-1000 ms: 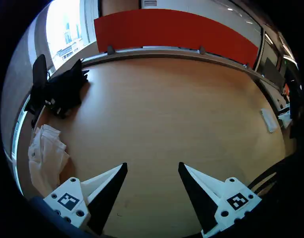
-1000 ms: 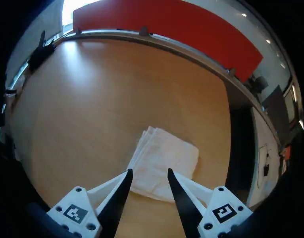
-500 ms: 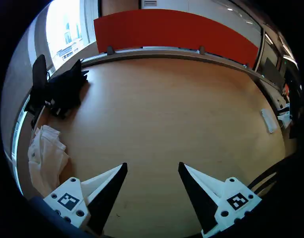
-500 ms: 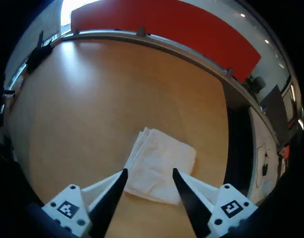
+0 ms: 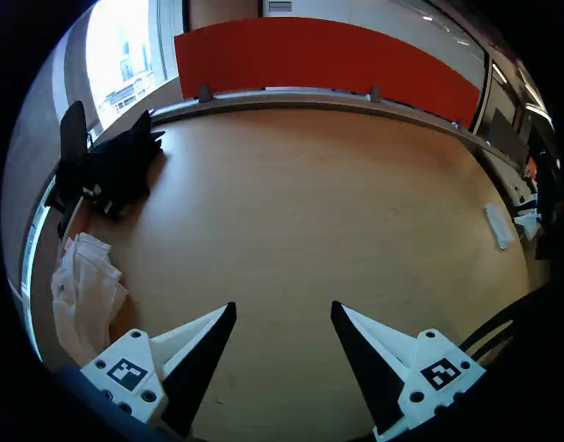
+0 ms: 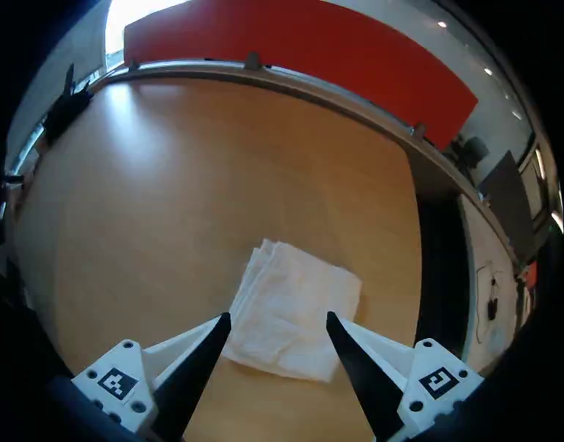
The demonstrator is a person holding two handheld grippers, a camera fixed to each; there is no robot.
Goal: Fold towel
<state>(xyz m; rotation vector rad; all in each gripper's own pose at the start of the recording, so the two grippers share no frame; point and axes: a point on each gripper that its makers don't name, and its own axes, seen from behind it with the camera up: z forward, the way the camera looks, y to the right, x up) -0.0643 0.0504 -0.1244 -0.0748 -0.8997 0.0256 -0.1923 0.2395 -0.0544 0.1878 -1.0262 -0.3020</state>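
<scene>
The right claw (image 6: 277, 315), fingers apart, has the folded white towel (image 6: 300, 295) just ahead between its tips; the left claw (image 5: 283, 303) gapes above the wooden table (image 5: 304, 191).

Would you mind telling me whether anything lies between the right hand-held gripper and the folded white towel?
Nothing visible does: the towel lies on the bare wooden table just ahead of the right hand-held gripper, whose fingers are open.

Left claw (image 5: 282, 303) spread wide above wooden tabletop (image 5: 319, 199). White cloth pile (image 5: 87, 287) at left edge, black bag (image 5: 120, 166) beyond it. Red partition (image 5: 319, 55) at back.
</scene>
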